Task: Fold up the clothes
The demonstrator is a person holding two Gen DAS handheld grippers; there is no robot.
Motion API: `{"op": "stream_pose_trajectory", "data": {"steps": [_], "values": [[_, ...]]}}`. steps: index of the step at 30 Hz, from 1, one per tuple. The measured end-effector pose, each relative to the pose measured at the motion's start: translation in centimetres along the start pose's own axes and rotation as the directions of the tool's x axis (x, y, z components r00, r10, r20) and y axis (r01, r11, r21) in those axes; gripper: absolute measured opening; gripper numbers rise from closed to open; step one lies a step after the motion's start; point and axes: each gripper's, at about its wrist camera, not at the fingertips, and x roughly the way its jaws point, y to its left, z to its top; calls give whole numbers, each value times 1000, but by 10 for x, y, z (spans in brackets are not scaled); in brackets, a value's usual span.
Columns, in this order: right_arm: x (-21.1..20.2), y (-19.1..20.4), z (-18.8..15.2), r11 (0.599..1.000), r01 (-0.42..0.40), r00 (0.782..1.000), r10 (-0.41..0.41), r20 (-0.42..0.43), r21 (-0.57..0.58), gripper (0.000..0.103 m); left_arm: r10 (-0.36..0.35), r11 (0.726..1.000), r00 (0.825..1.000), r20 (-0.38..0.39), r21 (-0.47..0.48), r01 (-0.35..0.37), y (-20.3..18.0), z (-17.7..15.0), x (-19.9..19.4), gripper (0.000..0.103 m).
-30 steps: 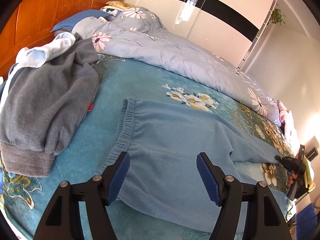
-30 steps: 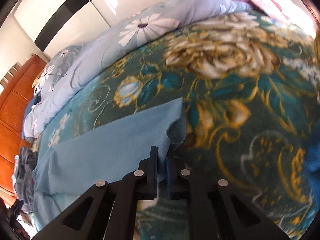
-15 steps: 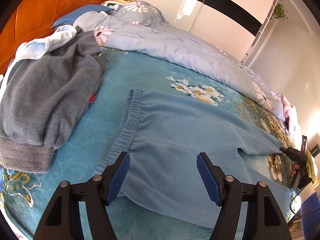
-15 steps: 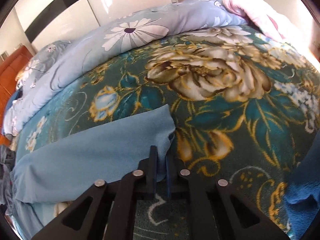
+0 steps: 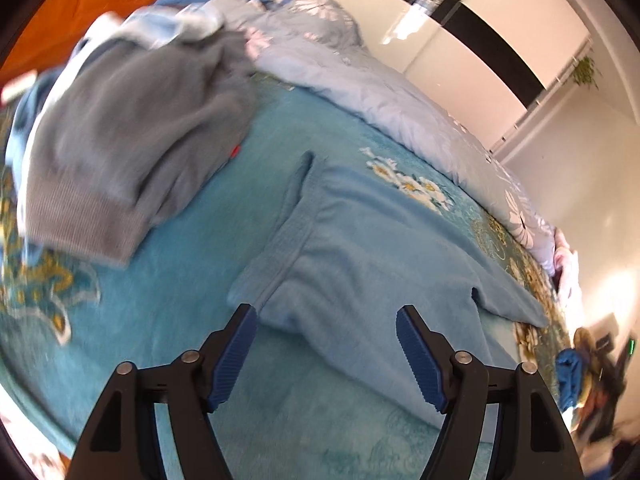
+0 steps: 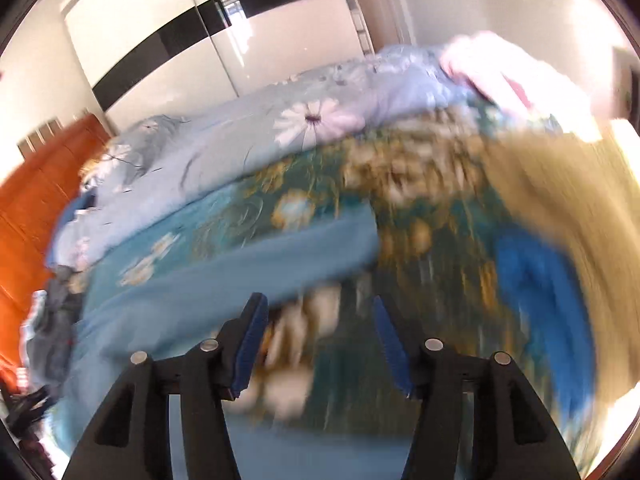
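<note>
Light blue fleece trousers (image 5: 360, 264) lie flat on the teal floral bedspread (image 5: 168, 280), waistband (image 5: 288, 216) to the left, legs running right. My left gripper (image 5: 326, 356) is open and empty, just above the near edge of the trousers close to the waistband corner. In the blurred right wrist view the far trouser leg (image 6: 256, 264) lies across the bed with its hem (image 6: 366, 236) beyond my right gripper (image 6: 318, 344), which is open and holds nothing.
A grey sweater (image 5: 132, 140) with a pale blue garment (image 5: 172, 28) lies piled at the left by the orange headboard (image 5: 60, 12). A pale floral duvet (image 5: 400, 96) runs along the far side. A dark blue cloth (image 6: 536, 280) lies at the bed's right end.
My right gripper has opened and let go of the trouser leg hem, then pulled back with fast motion. My left gripper has shifted left toward the waistband corner and stays open.
</note>
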Motion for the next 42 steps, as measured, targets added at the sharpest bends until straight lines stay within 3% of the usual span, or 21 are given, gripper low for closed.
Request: {"op": "stream_pose_trajectory", "data": {"steps": [6,8,14,19,21,25,26,27,29,30,31,39,42], "values": [[-47,-43,-106,985,85,993,-73,-89,147,57,-58,993,998,-38,-103,54,23,-15,8,76],[-52,-57,-129,969,71,994,-48,-98,238,57,-76,989,996,-44,-133,70,28,-18,13,76],[-43,-68,-140,939,-12,997,39,-73,343,57,-136,976,989,-61,-178,124,37,-17,30,76],[-23,-72,-136,918,-34,996,66,-65,395,57,-176,957,984,-23,-237,166,46,-10,37,75],[-20,-72,-136,912,-53,995,82,-53,406,52,-183,955,983,-14,-239,174,46,-7,40,74],[-18,-73,-134,901,-99,992,122,-29,423,12,-200,950,980,-1,-244,194,44,-5,47,73],[-19,-73,-135,898,-102,992,124,-24,428,8,-212,947,977,6,-247,207,43,-5,49,72],[-19,-74,-134,895,-108,991,129,-19,434,8,-219,941,976,13,-261,215,45,-6,50,64],[-24,-74,-131,890,-134,989,147,4,435,5,-236,925,971,27,-301,233,49,-7,53,35],[-27,-72,-128,894,-141,989,149,14,426,5,-242,916,970,28,-323,238,50,-7,55,16],[-31,-69,-124,899,-146,988,150,25,413,5,-235,917,971,35,-323,234,47,-5,53,9],[-85,-55,-92,924,-173,981,130,146,340,2,-241,937,966,97,-235,258,18,7,-1,6],[-85,-61,-91,933,-126,989,93,115,336,2,-216,955,973,83,-190,228,19,2,-4,6]]}}
